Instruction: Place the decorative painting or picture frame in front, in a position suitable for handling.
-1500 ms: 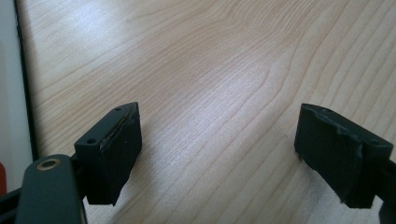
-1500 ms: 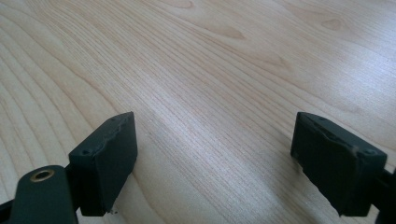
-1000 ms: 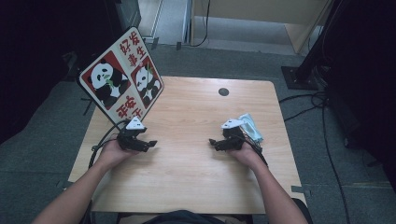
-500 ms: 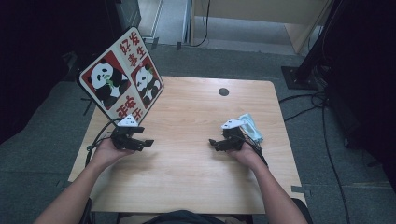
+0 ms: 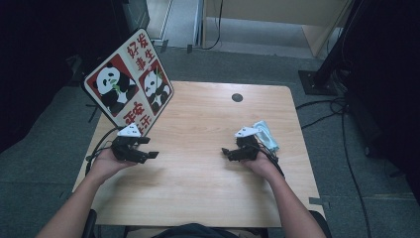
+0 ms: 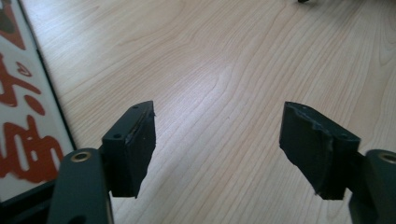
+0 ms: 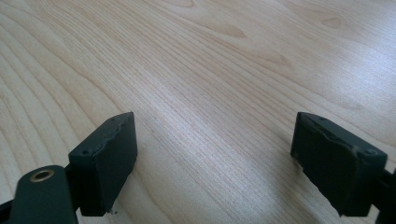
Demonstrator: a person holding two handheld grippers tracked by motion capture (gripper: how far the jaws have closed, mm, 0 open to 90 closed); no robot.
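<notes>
Resting on the desk point(image 5: 208, 129), the left gripper point(image 5: 153, 155) and right gripper point(image 5: 225, 151) are held released, nothing grasped. Judged a starting pose; the panda sign point(image 5: 130, 82) at far left or the packet point(image 5: 265, 134) beside the right gripper would be reached next.

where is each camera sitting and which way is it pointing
High view: above the person's side, looking forward and down on the wooden table; forearms, left claw, right claw, panda sign and a pale packet.
Left gripper view: rides the left claw, looks along its open jaws at bare wood; panda sign edge at left.
Right gripper view: rides the right claw, open jaws over wood.
Shared: both gripper views show the same tabletop.
</notes>
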